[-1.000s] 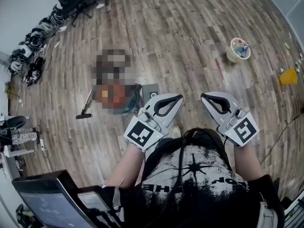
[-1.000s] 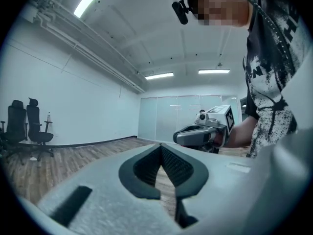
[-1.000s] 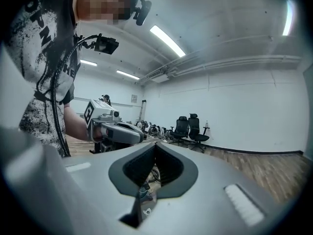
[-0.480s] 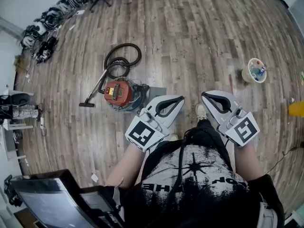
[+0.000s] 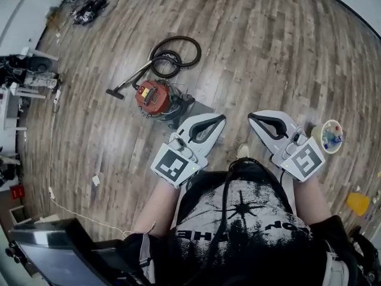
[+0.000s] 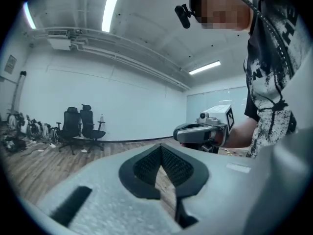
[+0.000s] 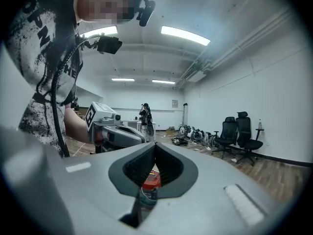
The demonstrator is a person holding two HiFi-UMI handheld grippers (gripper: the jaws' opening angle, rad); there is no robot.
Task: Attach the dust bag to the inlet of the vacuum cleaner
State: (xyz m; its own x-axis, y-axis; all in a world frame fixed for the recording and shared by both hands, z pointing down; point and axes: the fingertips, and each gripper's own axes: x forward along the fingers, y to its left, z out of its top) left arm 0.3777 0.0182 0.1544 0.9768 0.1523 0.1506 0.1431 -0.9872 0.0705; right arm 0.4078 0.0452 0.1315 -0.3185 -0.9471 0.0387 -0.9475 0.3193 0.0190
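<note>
"Well, is either gripper carrying anything?"

"No. The left gripper (image 5: pixel 219 121) has its jaws closed tip to tip, and only floor shows through the gap behind the pads. The right gripper (image 5: pixel 255 118) is pinched together the same way, and it's empty too. The person holds both out in front of the chest."

"And the vacuum cleaner?"

"The vacuum cleaner (image 5: pixel 153 96) sits on the wooden floor (image 5: pixel 268 40) beyond the left gripper, well apart from it. Its hose (image 5: pixel 159 60) is coiled on the far side. In the right gripper view, only a sliver of its red body shows through the gap behind the pads."

"The dust bag?"

"Hard to say. A flat grey piece (image 5: pixel 201 108) lies just beside the vacuum, its near edge hidden behind the left gripper's tip. Whether that's the bag, I can't tell. The inlet's too small to pick out."

"Anything else?"

"A round tub (image 5: pixel 331 136) sits by the right gripper, but its contents are too tiny to name. A dark screen (image 5: pixel 53 252) is cut off at the lower corner."
</note>
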